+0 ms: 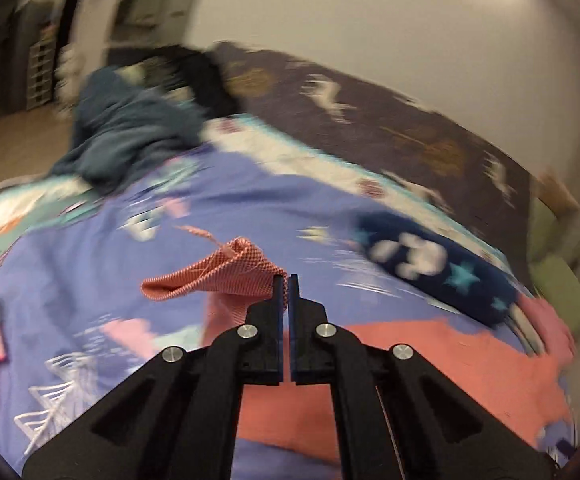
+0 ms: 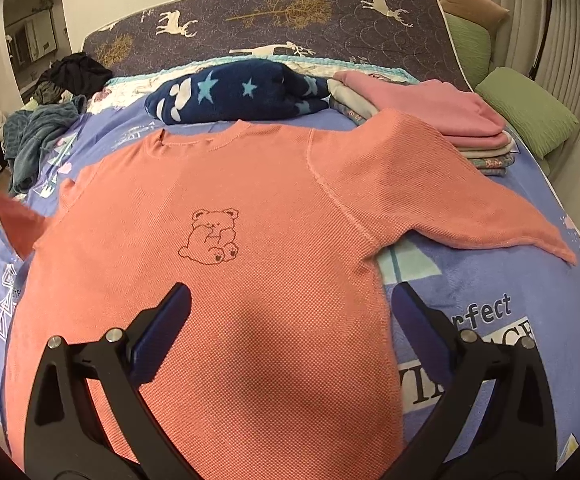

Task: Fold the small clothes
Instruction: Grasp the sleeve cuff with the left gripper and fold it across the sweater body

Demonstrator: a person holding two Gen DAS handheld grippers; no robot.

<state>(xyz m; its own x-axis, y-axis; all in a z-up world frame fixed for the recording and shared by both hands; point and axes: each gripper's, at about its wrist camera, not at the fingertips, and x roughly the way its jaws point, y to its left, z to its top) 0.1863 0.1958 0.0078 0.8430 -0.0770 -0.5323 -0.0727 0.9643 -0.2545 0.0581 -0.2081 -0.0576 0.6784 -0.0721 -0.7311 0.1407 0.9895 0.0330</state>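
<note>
A home bedroom. A bed [image 2: 489, 292] covered by a purple printed blanket fills most of the right wrist view, with a dark mattress [image 2: 290, 12] printed with white deer and gold trees standing against a plain pale wall behind it. Green pillows [image 2: 525, 108] sit at the right edge, near long curtains [image 2: 569, 32]. A folded stack of clothes [image 2: 449, 120] and a rumpled heap of dark garments [image 2: 62, 76] lie on the bed. A doorway at the left opens onto another room.
</note>
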